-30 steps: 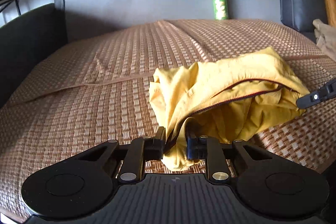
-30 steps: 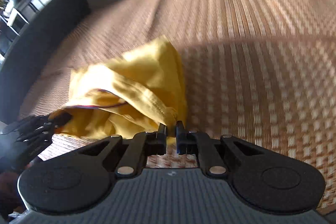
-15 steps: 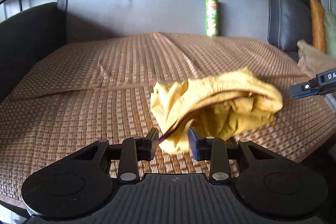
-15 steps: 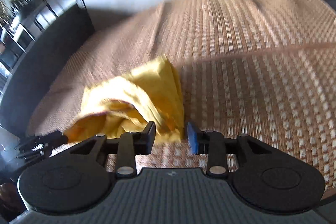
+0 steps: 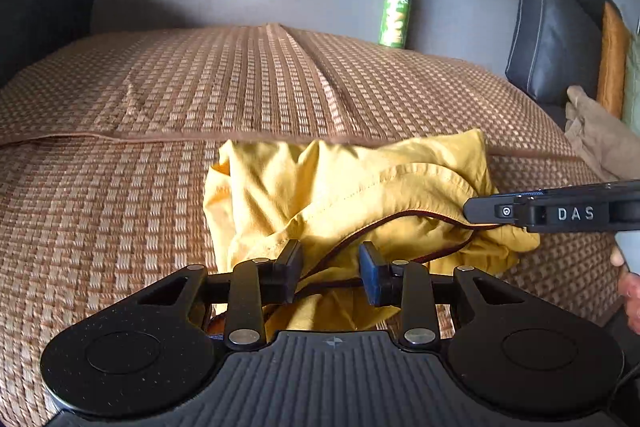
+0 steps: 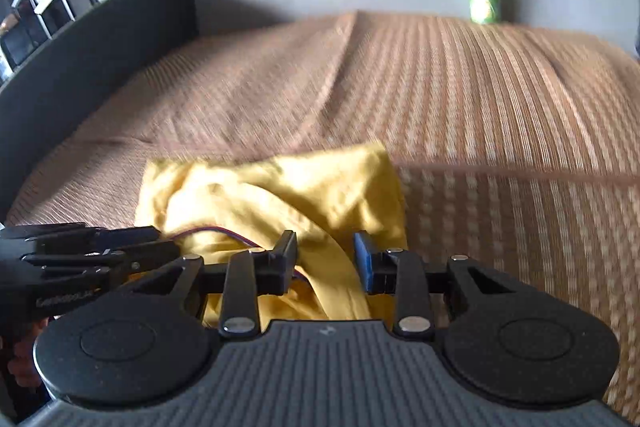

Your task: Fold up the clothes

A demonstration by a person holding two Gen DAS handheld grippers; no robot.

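Observation:
A crumpled yellow garment (image 5: 340, 187) with a dark red trim lies in a heap on the woven brown mat (image 5: 160, 107), near its front edge. My left gripper (image 5: 328, 267) is open at the heap's near left end. The trim and a fold of cloth lie loose between its fingers, and the pads do not press on them. My right gripper (image 6: 325, 257) is open too, with a yellow fold (image 6: 280, 195) passing between its fingers. In the left wrist view the right gripper's tip (image 5: 480, 211) reaches over the heap's right end. The left gripper (image 6: 152, 239) shows at the left of the right wrist view.
A green crisp can (image 5: 397, 7) stands upright at the back against the grey sofa backrest. A black cushion (image 5: 556, 23) and a beige cloth (image 5: 600, 143) sit at the right. A dark armrest (image 6: 80, 67) borders the left. A hand (image 5: 630, 291) shows at the right edge.
Both grippers were shut on the yellow garment and have opened. The garment has dropped from its stretched, lifted shape into a heap on the mat.

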